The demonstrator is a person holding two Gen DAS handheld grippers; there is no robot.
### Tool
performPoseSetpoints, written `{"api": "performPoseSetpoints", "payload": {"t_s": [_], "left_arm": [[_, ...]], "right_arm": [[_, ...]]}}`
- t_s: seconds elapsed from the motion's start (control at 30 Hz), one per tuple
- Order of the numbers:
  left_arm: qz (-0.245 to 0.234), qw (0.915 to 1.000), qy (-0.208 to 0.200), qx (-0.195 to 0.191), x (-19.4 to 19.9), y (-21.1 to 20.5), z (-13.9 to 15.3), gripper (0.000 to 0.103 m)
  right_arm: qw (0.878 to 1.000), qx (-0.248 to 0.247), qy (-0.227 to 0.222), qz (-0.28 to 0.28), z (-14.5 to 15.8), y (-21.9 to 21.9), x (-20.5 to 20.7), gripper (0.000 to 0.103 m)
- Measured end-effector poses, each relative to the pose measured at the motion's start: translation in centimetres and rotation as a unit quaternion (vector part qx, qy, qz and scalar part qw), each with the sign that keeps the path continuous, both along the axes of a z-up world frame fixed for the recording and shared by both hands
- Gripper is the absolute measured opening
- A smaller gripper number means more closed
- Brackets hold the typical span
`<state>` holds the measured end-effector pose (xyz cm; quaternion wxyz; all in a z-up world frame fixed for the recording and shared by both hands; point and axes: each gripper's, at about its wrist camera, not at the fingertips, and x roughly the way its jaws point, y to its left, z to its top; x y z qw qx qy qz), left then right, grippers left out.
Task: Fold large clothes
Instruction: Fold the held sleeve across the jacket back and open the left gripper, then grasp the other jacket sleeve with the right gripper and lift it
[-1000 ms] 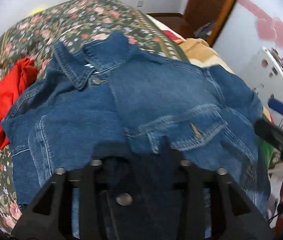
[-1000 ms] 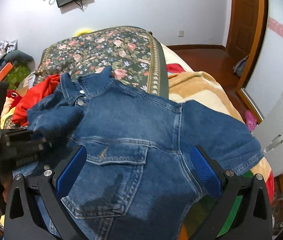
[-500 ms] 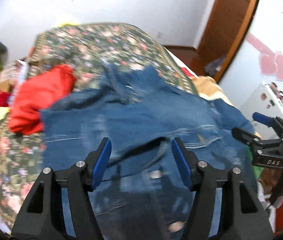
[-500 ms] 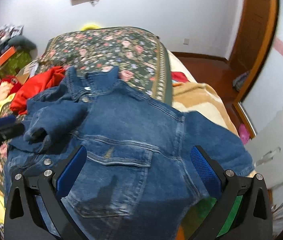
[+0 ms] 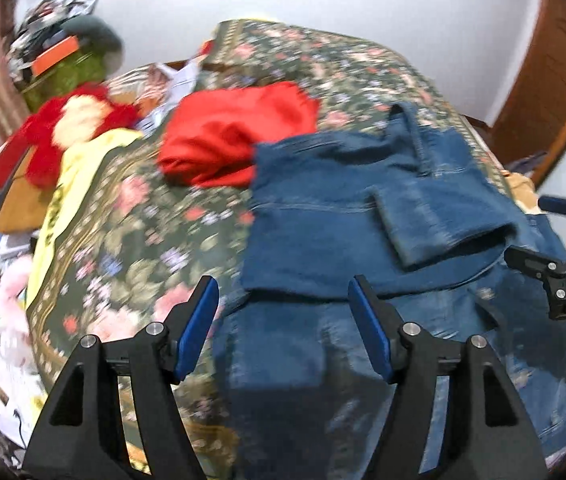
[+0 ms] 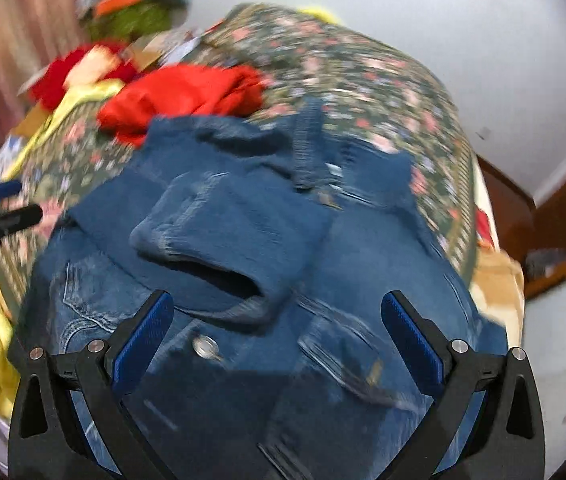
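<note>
The denim jacket (image 6: 283,264) is spread at the bed's (image 5: 131,216) near edge, one sleeve (image 6: 219,236) folded across its front. Both the left gripper (image 5: 283,320) and right gripper (image 6: 279,336) are held wide, empty. The opposite sleeve is best pinched near its cuff and laid flat.

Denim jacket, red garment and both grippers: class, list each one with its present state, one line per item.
Denim jacket: spread on the floral bedspread, one sleeve folded across its body, held by neither gripper.
Sleeve: lying across the jacket, cuff opening gaping.
Red garment: crumpled in a heap beside the jacket's collar end.
Left gripper: open, holding nothing.
Right gripper: open, holding nothing.
</note>
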<state>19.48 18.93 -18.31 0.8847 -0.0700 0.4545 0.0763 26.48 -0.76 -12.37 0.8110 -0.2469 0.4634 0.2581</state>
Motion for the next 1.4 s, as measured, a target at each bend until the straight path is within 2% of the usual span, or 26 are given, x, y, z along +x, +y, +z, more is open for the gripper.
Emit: {"api": "performPoseSetpoints", "payload": {"t_s": [0.2,0.33,0.4,0.47,0.5,0.57,0.6,0.67,0.77,0.9,1.03,1.13,1.27,1.4], "left_arm": [[0.029,0.9992,0.026,-0.007,-1.0,2.4,-2.4,0.066],[0.037,0.9988,0.031,-0.01,-1.3,2.9,-3.3,0.066],[0.039,0.9985,0.036,-0.012,-1.2,3.1,-3.6,0.066],[0.041,0.9983,0.039,-0.017,-1.0,3.1,-3.8,0.066],[0.04,0.9982,0.039,-0.02,-0.9,3.1,-3.8,0.066],[0.04,0.9983,0.038,-0.02,-0.8,3.0,-3.6,0.066],[0.04,0.9984,0.036,-0.02,-0.8,3.0,-3.5,0.066],[0.04,0.9985,0.032,-0.018,-0.6,3.0,-3.2,0.066],[0.04,0.9987,0.029,-0.014,-0.3,2.9,-2.7,0.066],[0.036,0.9989,0.026,-0.014,0.3,2.2,-2.2,0.066],[0.027,0.9993,0.023,-0.01,0.9,1.0,-1.6,0.066],[0.018,0.9996,0.02,-0.007,1.3,0.0,-1.2,0.066],[0.008,0.9998,0.016,-0.005,1.7,-1.4,-0.7,0.066],[-0.005,0.9998,0.018,-0.003,2.0,-2.8,-0.5,0.066]], "right_arm": [[0.991,-0.103,-0.029,0.078,-3.1,4.2,0.4,0.103],[0.985,-0.135,-0.032,0.107,-4.7,6.0,0.7,0.101],[0.983,-0.134,-0.044,0.118,-5.2,6.7,0.8,0.098],[0.983,-0.128,-0.042,0.125,-5.4,7.3,0.9,0.085],[0.984,-0.12,-0.038,0.125,-5.4,7.6,1.0,0.079],[0.986,-0.107,-0.029,0.125,-5.3,7.8,1.1,0.055],[0.987,-0.101,-0.026,0.125,-5.2,7.9,1.1,0.05],[0.988,-0.081,-0.023,0.126,-4.5,7.7,1.0,0.029],[0.992,-0.047,-0.038,0.107,-2.7,6.8,1.1,0.018],[0.996,0.006,-0.068,0.065,1.0,4.1,2.0,0.014],[0.994,0.055,-0.096,0.01,4.8,0.4,3.2,0.014],[0.989,0.107,-0.094,-0.04,7.2,-3.1,4.2,0.013],[0.979,0.161,-0.085,-0.096,8.5,-7.2,4.6,0.013],[0.969,0.186,-0.065,-0.148,7.3,-10.9,4.4,0.01]]}}
